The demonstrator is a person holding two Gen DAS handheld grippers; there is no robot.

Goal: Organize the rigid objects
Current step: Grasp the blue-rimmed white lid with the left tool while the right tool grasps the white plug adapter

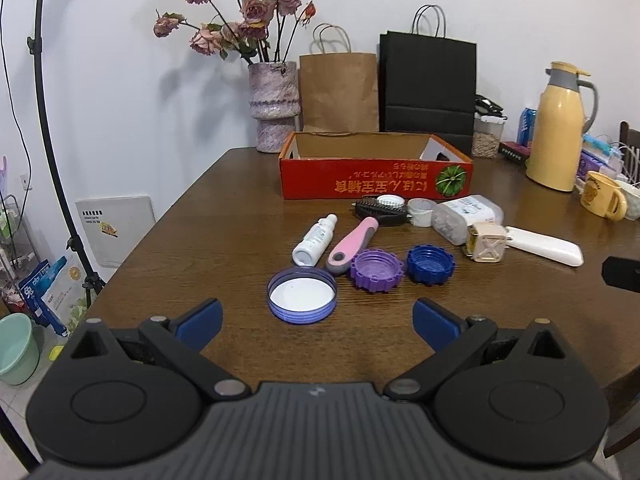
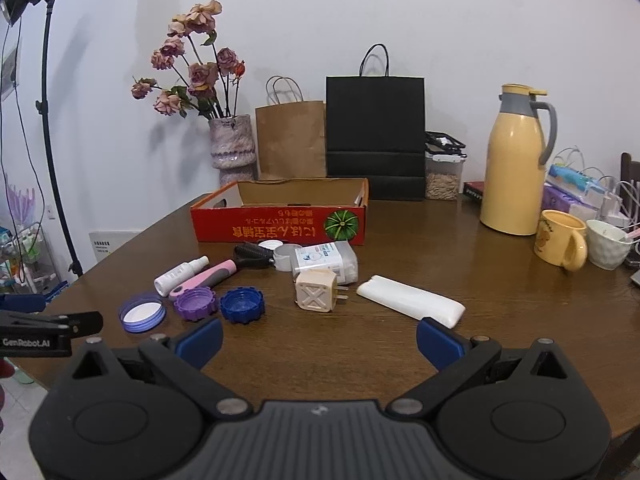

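An open red cardboard box (image 1: 376, 182) (image 2: 280, 228) stands on the brown table. In front of it lie a light-blue lid (image 1: 302, 294) (image 2: 142, 314), a purple cap (image 1: 376, 270) (image 2: 195, 303), a dark-blue cap (image 1: 431, 265) (image 2: 242, 305), a pink-handled brush (image 1: 352, 244) (image 2: 208, 276), a small white bottle (image 1: 314, 240) (image 2: 180, 270), a beige plug adapter (image 1: 486, 246) (image 2: 316, 290), a white remote-like bar (image 1: 546, 246) (image 2: 412, 300) and a clear plastic box (image 1: 466, 216) (image 2: 326, 262). My left gripper (image 1: 318, 322) is open just before the light-blue lid. My right gripper (image 2: 320, 340) is open before the adapter.
A vase of dried roses (image 1: 274, 106), a brown paper bag (image 1: 340, 92) and a black bag (image 1: 430, 88) stand behind the box. A yellow thermos (image 2: 516, 160), yellow mug (image 2: 560, 240) and white cup (image 2: 608, 244) sit at the right. A lamp stand (image 1: 52, 152) stands left of the table.
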